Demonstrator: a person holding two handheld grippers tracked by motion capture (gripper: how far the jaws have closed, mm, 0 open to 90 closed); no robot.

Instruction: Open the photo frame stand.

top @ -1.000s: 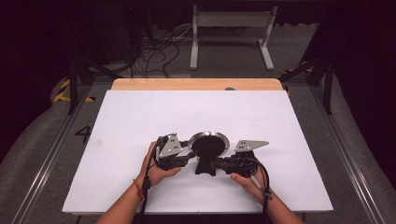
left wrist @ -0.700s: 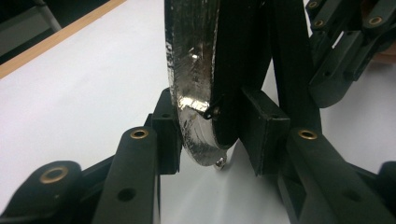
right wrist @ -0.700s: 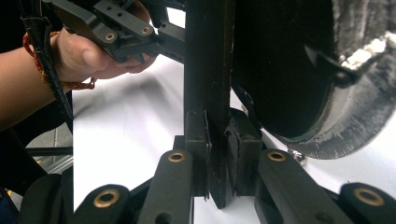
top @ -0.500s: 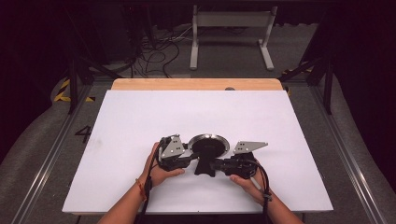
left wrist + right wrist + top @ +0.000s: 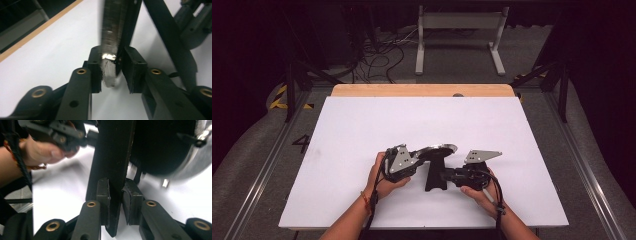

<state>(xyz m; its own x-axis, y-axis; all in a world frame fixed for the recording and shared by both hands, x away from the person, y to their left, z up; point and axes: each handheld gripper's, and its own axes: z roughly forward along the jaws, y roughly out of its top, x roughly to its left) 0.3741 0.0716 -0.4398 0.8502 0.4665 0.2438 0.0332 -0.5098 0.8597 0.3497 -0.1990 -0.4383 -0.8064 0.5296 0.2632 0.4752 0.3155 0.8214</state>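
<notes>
At the near edge of the white table (image 5: 362, 130), the person's two forearms come in from below, each hand carrying a claw. The left claw (image 5: 412, 161) and the right claw (image 5: 446, 177) meet over a small frying pan (image 5: 437, 150) (black inside, with a bright metal rim), which sits tilted near the middle of the table's near half, its rim raised toward the far side.

In the left gripper view, the left claw (image 5: 113, 71) has the pan's metal rim (image 5: 110, 50) standing edge-on between its jaws. Its jaws have just been closing; one pad lies against the rim, while the other stands just beside it with a thin gap, so it is not yet clenched on the pan.

In the right gripper view, the right claw (image 5: 116, 202) is clenched on the pan's flat black handle (image 5: 113, 165), both pads pressing its faces, though its jaws have just eased slightly wider. The handle runs up between the jaws toward the pan's dark body (image 5: 162, 147); the person's left hand (image 5: 47, 152) shows beyond it.

Farther off, the table's wooden far edge (image 5: 422, 90) borders a grey floor with loose cables (image 5: 382, 55) and a white metal stand (image 5: 459, 35).
</notes>
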